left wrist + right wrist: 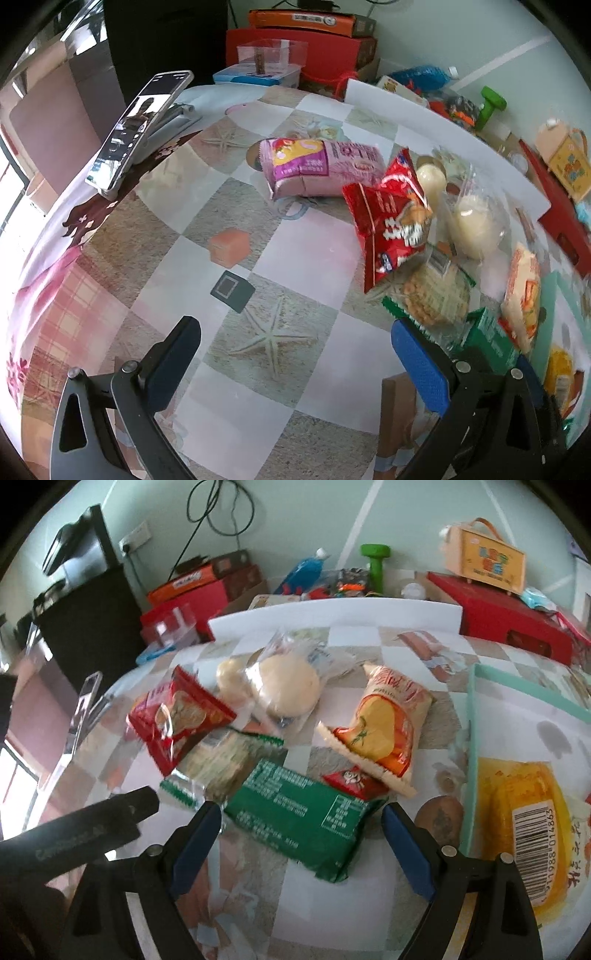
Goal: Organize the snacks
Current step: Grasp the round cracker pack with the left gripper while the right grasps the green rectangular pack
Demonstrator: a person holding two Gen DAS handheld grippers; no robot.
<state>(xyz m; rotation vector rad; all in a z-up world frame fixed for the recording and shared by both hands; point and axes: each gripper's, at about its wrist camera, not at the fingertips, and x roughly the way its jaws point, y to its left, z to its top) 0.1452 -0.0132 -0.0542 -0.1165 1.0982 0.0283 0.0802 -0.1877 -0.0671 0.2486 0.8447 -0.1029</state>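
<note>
Left gripper [295, 363]: hovering over the checkered starfish-print tablecloth [273, 258], blue-padded jaws spread wide, holding nothing.
Right gripper [301, 845]: jaws gaping wide on either side of the near end of a flat green foil snack packet [299, 819]; whether they are touching it is unclear.
Snack pile: lying mid-table, with a red crinkly bag [177, 718], clear-wrapped pale round buns [286, 688] and a cream-and-orange packet [384, 723] lying beyond the green one.
Apart: a pink snack bag [317, 164] is lying alone, left of the pile.
Tray: a mint-green rimmed tray [471, 738] is sitting at the right, holding a yellow barcoded packet [524, 812].
Phone: a propped smartphone [138, 127] is leaning on a stand at the table's left edge.
</note>
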